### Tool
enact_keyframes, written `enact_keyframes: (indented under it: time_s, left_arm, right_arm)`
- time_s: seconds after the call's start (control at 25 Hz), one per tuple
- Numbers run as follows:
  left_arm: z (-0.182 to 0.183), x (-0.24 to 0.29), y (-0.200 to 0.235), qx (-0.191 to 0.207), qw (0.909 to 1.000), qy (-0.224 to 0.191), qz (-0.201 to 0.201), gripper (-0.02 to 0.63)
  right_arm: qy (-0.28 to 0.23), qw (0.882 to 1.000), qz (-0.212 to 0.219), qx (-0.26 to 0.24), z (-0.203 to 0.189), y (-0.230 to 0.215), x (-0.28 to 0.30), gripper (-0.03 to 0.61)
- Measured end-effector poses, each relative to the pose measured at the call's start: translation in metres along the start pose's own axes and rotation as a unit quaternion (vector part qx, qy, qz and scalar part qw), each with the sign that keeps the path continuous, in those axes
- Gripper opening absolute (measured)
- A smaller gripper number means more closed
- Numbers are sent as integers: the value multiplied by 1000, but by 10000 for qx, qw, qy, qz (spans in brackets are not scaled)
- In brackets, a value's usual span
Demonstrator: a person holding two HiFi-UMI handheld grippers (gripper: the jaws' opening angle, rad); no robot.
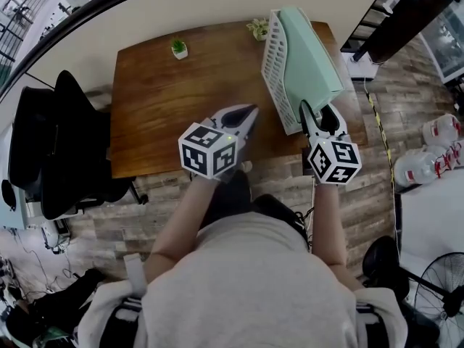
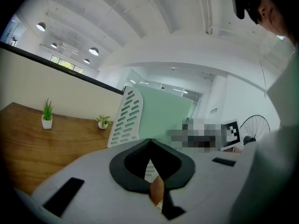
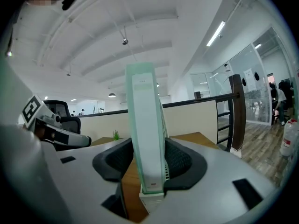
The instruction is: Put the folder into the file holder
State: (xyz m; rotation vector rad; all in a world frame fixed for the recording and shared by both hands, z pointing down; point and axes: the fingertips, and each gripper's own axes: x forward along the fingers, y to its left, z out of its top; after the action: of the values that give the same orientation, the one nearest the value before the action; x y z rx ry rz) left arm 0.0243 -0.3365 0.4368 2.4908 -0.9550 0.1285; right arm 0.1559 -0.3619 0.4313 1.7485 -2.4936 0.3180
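Observation:
A mint-green box folder (image 1: 312,56) stands on edge in the white slotted file holder (image 1: 274,64) at the right end of the wooden table (image 1: 167,107). My right gripper (image 1: 321,118) is at the folder's near end, shut on it. In the right gripper view the folder's spine (image 3: 145,125) fills the gap between both dark pads. My left gripper (image 1: 243,118) hovers over the table's front edge, left of the holder, shut with nothing in it. The left gripper view shows the holder (image 2: 127,118) and the folder (image 2: 163,115) ahead.
Two small potted plants (image 1: 179,48) (image 1: 258,28) stand along the table's far edge. A black office chair (image 1: 65,143) is off the table's left end. Water bottles (image 1: 435,151) and a fan (image 1: 442,288) are on the floor to the right.

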Motion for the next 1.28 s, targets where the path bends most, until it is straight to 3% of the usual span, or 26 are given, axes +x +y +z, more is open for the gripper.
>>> enact_keyframes:
  time_s: [0.52,0.76,0.92,1.28]
  left_arm:
    - [-5,-5,-12,-14,10000,-18,-34,14]
    - [-6,-8,-12,31,10000,64,-17,14]
    - [-6,-12,-6,50,9999,83,42,14]
    - [-5,-20,1,-17,9999,-13,155,14]
  right_arm:
    - [-48,9998,-148,138,1,13,-38,149]
    - [-155,9988,435,168,8,42,-33,108]
    - [-324,9965,732,224,17,57,-29,1]
    - [-263,9906,1290,363,12,88,-20,6]
